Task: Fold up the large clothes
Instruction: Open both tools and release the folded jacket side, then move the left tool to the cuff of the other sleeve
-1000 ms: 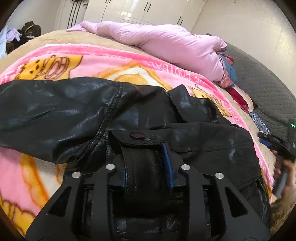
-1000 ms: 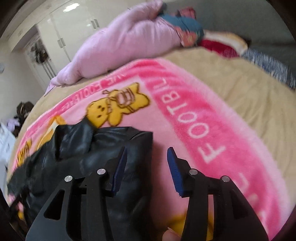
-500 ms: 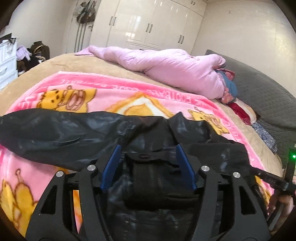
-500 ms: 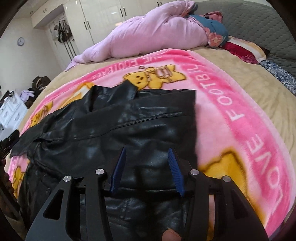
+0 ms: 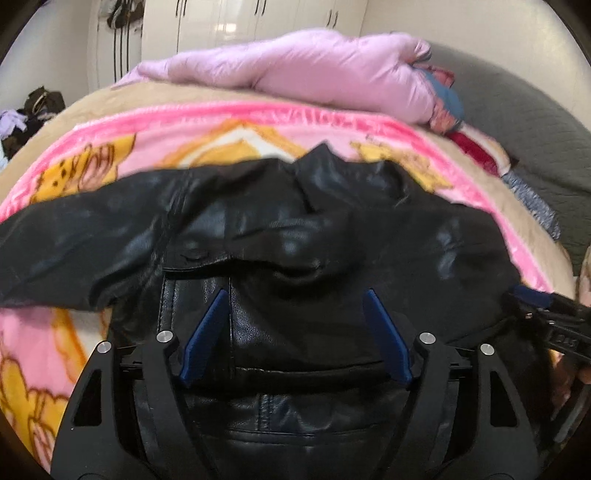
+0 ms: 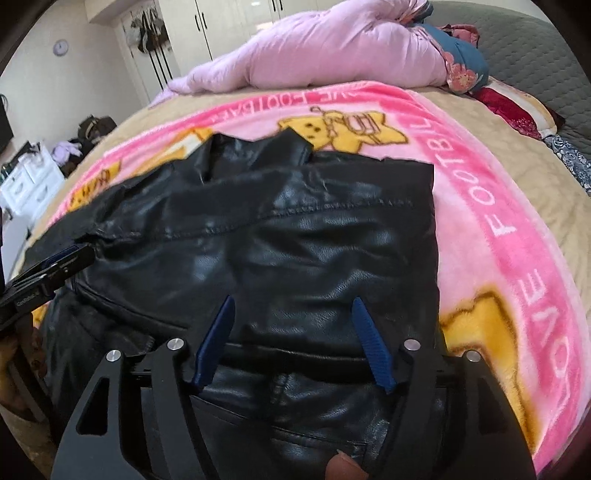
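The black leather jacket (image 6: 295,236) lies partly folded on the pink blanket (image 6: 517,229), beneath the left gripper (image 5: 295,328) and right gripper (image 6: 291,332), whose jaws, just opening, stand spread and empty, with bare blanket beyond its straight right edge.

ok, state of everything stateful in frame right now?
black leather jacket: flat on the pink blanket, right side folded in, left sleeve outstretched
left gripper: jaws open, just widened, holding nothing
right gripper: jaws open, just widened, holding nothing
wardrobe doors: shut
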A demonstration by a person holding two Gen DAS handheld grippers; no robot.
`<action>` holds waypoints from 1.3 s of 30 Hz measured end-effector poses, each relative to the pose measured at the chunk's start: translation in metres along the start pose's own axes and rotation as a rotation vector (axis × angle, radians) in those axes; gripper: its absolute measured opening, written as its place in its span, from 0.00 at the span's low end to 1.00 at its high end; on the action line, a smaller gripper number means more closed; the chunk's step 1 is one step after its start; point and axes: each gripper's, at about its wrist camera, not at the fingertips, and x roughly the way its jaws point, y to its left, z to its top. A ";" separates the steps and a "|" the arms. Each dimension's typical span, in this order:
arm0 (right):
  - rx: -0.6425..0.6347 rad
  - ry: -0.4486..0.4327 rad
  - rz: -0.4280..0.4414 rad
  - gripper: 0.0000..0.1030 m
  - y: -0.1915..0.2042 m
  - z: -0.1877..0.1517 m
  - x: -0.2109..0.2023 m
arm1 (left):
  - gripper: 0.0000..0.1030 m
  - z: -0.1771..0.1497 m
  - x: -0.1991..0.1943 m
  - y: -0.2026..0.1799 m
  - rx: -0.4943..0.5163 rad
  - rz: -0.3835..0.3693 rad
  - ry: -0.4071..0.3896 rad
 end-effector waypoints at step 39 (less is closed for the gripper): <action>0.029 -0.153 0.047 0.96 0.030 0.020 -0.042 | 0.91 0.000 -0.062 0.041 -0.135 -0.007 -0.079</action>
